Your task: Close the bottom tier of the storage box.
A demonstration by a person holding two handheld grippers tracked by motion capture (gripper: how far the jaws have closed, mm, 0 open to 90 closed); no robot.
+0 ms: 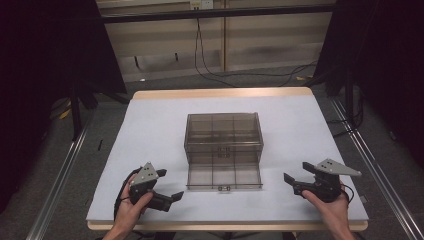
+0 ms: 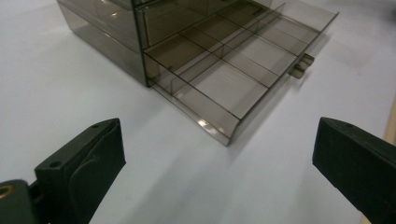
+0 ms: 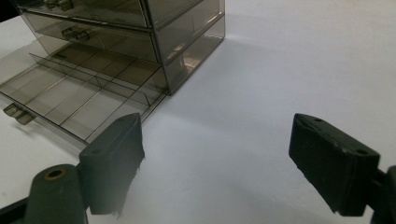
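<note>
A smoky plastic drawer unit point(image 1: 223, 137) sits mid-surface point(image 1: 150, 130), its bottom drawer point(image 1: 224, 176) pulled out toward the person, handle point(image 1: 223, 188) at the near edge. The drawer lies between the claws, long axis running left to right. The left claw point(image 1: 169, 186) and right claw point(image 1: 296, 176) flank it, both spread apart and empty, seemingly about equally near.

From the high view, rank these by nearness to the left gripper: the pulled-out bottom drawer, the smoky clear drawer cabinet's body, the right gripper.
Measured from the left gripper:
1. Pulled-out smoky clear bottom drawer, just to its right, at table centre.
2. Smoky clear plastic drawer cabinet body, behind the drawer, farther up the table.
3. Right gripper, across at the table's right edge.
</note>
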